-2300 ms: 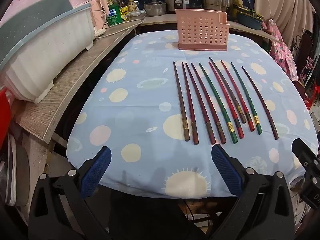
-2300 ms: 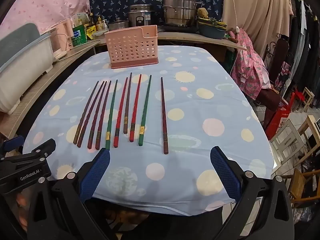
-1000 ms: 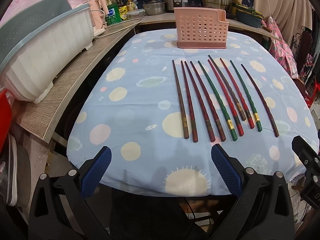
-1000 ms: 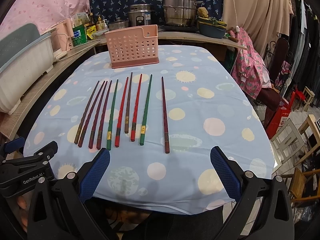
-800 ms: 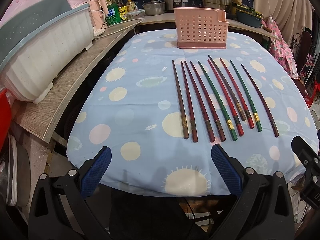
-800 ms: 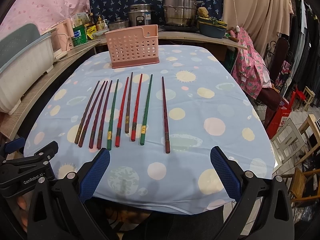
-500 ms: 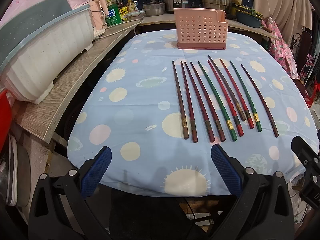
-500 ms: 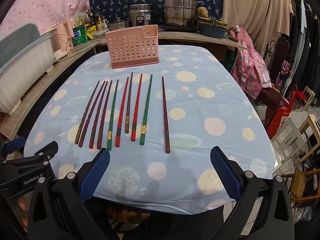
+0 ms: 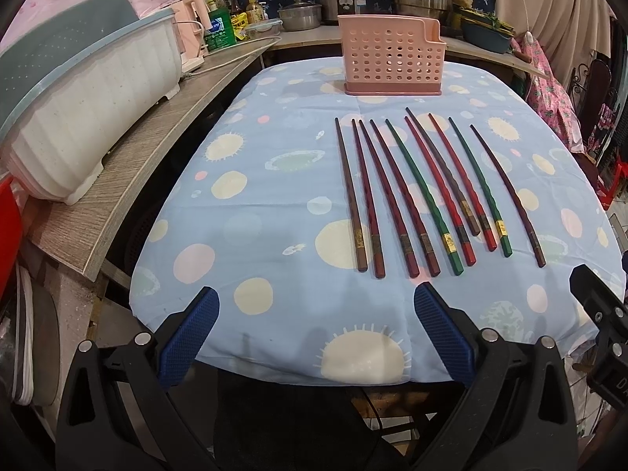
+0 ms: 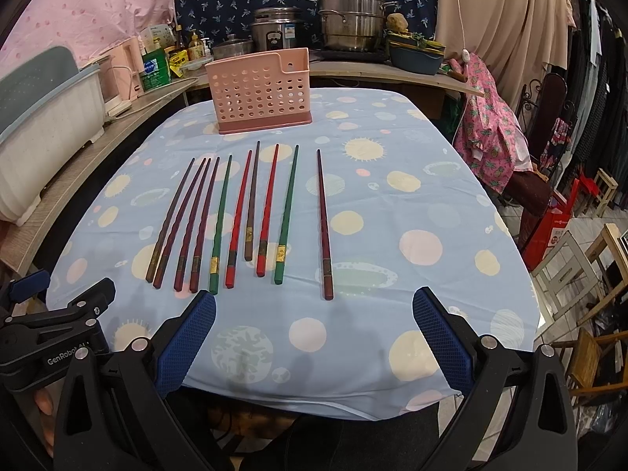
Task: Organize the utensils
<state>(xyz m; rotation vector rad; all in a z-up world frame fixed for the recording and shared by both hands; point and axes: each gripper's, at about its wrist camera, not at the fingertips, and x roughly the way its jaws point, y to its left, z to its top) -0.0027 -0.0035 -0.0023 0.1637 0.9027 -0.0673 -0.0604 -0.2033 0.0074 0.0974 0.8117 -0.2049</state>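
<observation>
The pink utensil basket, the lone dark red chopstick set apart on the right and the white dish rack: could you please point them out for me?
pink utensil basket (image 10: 261,100), right wrist view, perforated front wall
lone dark red chopstick (image 10: 323,219), right wrist view, mid shaft
white dish rack (image 9: 94,117), left wrist view, ribbed side wall

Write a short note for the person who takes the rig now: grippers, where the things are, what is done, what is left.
Left gripper: open, empty, at the near table edge.
Right gripper: open, empty, also at the near edge.
Ten chopsticks lie side by side on the tablecloth; the rightmost chopstick lies a little apart.
The pink holder stands upright beyond them; no chopstick shows in it.
Done: nothing yet.
Left: probably all ten chopsticks into the holder.
</observation>
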